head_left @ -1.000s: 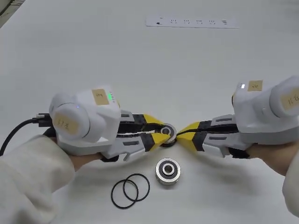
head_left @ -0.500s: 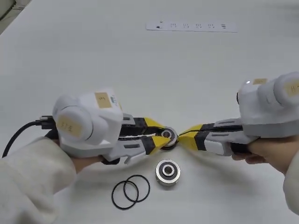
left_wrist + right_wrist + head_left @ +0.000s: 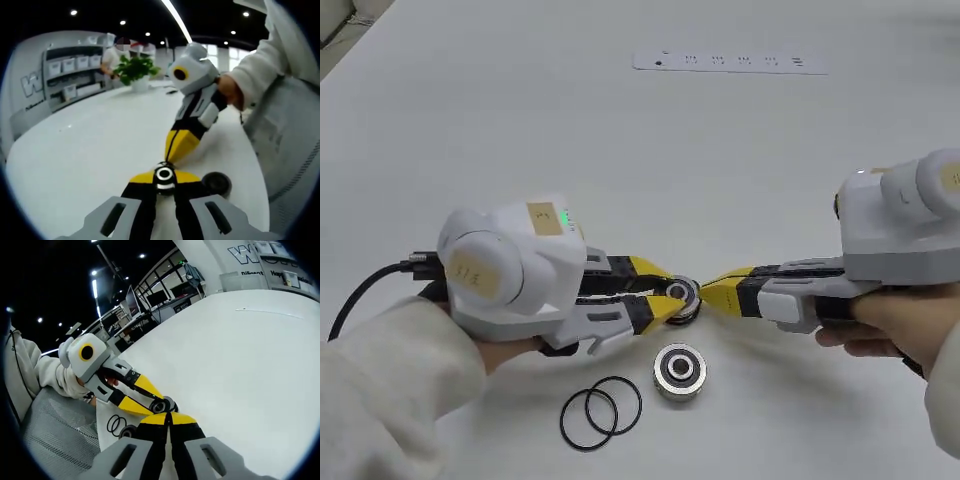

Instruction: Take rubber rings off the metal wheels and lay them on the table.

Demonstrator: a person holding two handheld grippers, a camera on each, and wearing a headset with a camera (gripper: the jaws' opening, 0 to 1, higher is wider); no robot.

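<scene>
My left gripper (image 3: 672, 295) is shut on a small metal wheel (image 3: 682, 294) and holds it just above the table; the wheel sits between the yellow tips (image 3: 164, 175). My right gripper (image 3: 706, 291) comes in from the right with its jaws shut. Its tips touch the wheel's rim (image 3: 163, 405); I cannot see whether they pinch a rubber ring. A second metal wheel (image 3: 679, 368) lies flat on the table just in front. Two black rubber rings (image 3: 600, 410) lie overlapping to its left, also seen as rings (image 3: 116, 424) below the left gripper (image 3: 145, 392).
The white table (image 3: 620, 150) stretches wide around the work. A white power strip (image 3: 730, 62) lies at the far edge. A black cable (image 3: 365, 285) trails from the left gripper. Shelves and a potted plant (image 3: 137, 70) stand far off.
The right gripper's body has drawn back to the right and rolled, while its tips stay at the held wheel. The left gripper and the wheel have hardly moved.
</scene>
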